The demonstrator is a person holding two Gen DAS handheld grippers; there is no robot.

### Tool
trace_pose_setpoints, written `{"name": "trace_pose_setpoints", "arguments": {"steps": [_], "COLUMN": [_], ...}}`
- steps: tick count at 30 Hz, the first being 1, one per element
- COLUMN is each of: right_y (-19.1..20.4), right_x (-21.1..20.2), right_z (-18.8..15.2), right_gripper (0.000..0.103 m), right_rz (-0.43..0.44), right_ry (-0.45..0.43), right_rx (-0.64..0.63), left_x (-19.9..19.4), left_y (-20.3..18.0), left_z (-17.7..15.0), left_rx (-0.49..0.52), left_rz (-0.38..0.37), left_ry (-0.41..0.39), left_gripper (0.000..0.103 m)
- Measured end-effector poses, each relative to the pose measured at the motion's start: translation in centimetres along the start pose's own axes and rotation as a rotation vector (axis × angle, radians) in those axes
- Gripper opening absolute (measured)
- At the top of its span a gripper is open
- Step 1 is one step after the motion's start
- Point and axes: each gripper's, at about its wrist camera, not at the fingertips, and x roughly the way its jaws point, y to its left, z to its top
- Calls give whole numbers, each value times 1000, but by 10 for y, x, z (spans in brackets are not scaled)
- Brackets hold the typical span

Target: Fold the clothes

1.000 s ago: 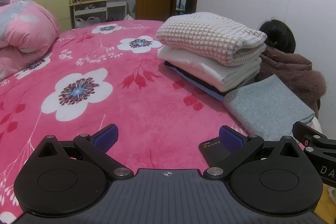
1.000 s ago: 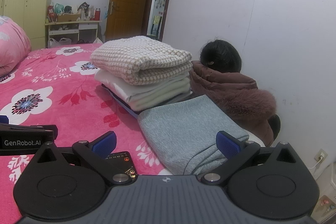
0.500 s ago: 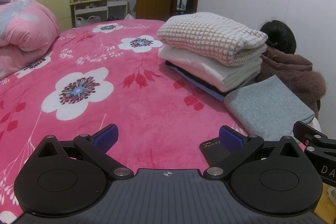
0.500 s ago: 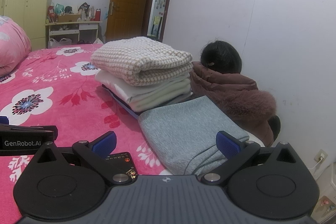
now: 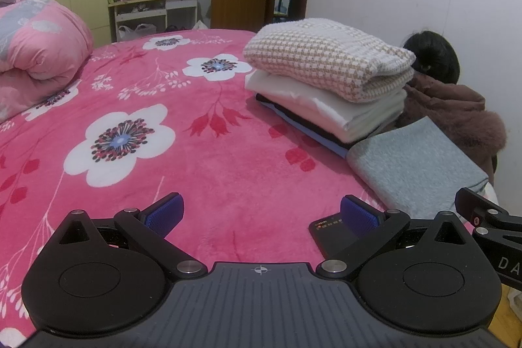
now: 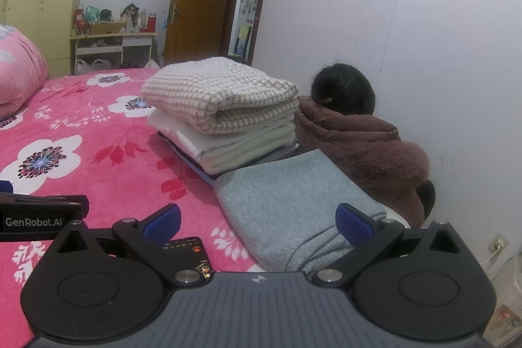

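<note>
While both tools hover low over the pink flowered bedspread [image 5: 202, 158], the left gripper [image 5: 261, 212] has its blue pads spread wide with nothing between them, and the right gripper [image 6: 257, 219] is likewise wide apart and empty. The folded grey garment [image 6: 287, 201] lies at the bed's right edge, directly ahead of the right gripper, its near corner reaching between the pads without touching them; from the left gripper it sits ahead and to the right [image 5: 414, 165]. Its long axis runs away from the grippers toward the stack of folded clothes [image 6: 222, 113], which it touches. A phone [image 6: 186, 247] lies just beside the garment's near end.
</note>
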Motion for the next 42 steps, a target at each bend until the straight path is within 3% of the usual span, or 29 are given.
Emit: {"name": "trace_pose_setpoints", "arguments": {"steps": [42], "right_y": [4], "right_x": [0], "right_z": [-1], "right_gripper": [103], "right_rz": [1], "right_ry": [-2], "right_rx": [-4], "left_x": [1], "left_y": [2], "left_z": [-1], "left_rx": [-10], "left_rz": [-1], "left_ry": [7], "left_gripper": [103]}}
